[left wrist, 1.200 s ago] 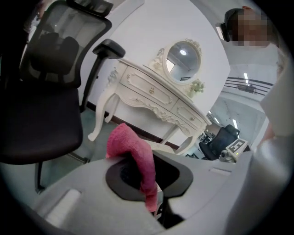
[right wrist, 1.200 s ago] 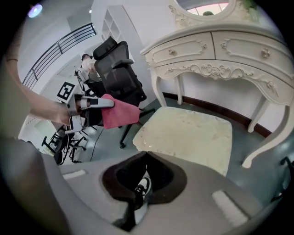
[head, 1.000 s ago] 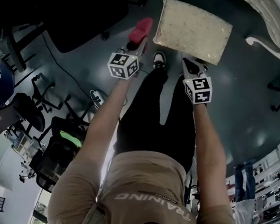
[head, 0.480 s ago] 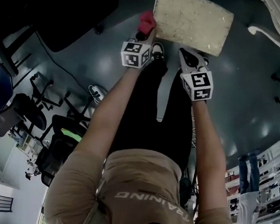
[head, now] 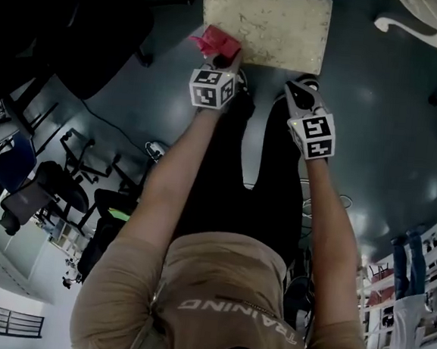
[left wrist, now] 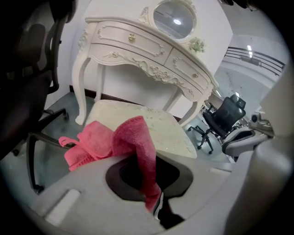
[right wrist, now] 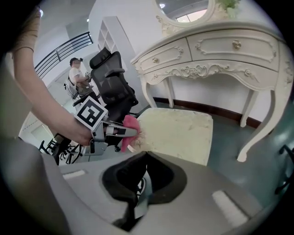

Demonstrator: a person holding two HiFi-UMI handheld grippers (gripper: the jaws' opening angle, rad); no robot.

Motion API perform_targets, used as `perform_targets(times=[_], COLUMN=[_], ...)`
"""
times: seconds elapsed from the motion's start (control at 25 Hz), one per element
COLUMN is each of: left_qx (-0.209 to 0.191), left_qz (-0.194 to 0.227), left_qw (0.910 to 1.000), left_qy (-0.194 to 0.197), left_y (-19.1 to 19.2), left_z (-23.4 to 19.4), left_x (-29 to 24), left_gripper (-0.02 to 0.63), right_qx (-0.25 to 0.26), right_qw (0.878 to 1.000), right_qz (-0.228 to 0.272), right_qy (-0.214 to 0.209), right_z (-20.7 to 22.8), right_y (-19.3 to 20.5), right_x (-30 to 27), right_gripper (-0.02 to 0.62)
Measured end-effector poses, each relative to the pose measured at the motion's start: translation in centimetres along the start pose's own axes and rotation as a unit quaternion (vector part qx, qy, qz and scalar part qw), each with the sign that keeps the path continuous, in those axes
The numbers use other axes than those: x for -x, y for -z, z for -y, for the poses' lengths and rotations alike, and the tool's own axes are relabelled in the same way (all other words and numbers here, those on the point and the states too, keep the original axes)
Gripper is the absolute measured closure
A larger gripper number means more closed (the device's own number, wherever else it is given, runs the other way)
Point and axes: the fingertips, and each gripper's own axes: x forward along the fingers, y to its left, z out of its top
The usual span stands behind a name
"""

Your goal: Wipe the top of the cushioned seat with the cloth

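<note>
Head view first, looking steeply down: finds the pale cream, speckled cushioned seat [head: 266,22] at 12 o'clock on the dark glossy floor [head: 374,130], with black trousers [head: 268,174] running down towards 6 o'clock. Puts the left gripper [head: 223,56] at the cushion's near-left corner, about 7 o'clock of the seat, clenched on a crumpled pink terry cloth [head: 213,40]. Bunches that cloth right at the corner edge, though whether it presses on the top or lies just beside it cannot be told from here. Places the right gripper [head: 293,85] near the front edge at roughly 5 o'clock of the seat, just short of the cushion and apart from the cloth. Left gripper view next: confirms the jaws pinched on the pink terry cloth, one fold trailing down between them towards 6 o'clock and the rest heaped out to 9 o'clock. Sets the seat top just beyond the cloth at 1 o'clock, under an ornate white dressing table [left wrist: 147,55] with an oval mirror [left wrist: 174,18] at 12 o'clock, and a black office chair [left wrist: 225,114] off at 3 o'clock. Right gripper view last: shows these jaws brought together with nothing gripped between them, pointing at the seat's near edge. Catches the left gripper at 9 o'clock with the cloth touching the seat's left corner — the rest of the cushion top bare towards 1 o'clock.
</note>
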Motion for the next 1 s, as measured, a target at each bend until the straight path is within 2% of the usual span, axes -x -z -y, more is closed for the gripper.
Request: perform_targets(times=[0.12, 0.28, 0.52, 0.76, 1.0], left_qx=[-0.019, -0.012, -0.027, -0.052, -0.046], left_qz=[-0.016, -0.028, -0.043, -0.067, -0.073], left_qw=[0.9995, 0.9992, 0.9977, 0.9886, 0.9834], left_qy=[0.020, 0.025, 0.046, 0.125, 0.160], left_y=[0.3, 0.6, 0.8, 1.3, 0.8], left_z=[3.6, 7.5, 13.1, 20.6, 26.4], left_x=[-2.1, -4.4, -7.8, -11.1, -13.4], left_gripper=[0.574, 0.575, 0.574, 0.574, 0.574], right_qx=[-0.003, -0.010, -0.031, -0.047, -0.063], right_qw=[1.000, 1.000, 0.999, 0.998, 0.997], right_qz=[0.003, 0.008, 0.014, 0.009, 0.008], right_qy=[0.009, 0.011, 0.018, 0.028, 0.042], right_z=[2.6, 5.9, 10.1, 13.4, 17.0], right_y=[0.9, 1.7, 3.5, 6.0, 7.5], right_x=[1.9, 4.1, 6.3, 8.5, 10.8], right_gripper=[0.591, 0.591, 0.591, 0.591, 0.591])
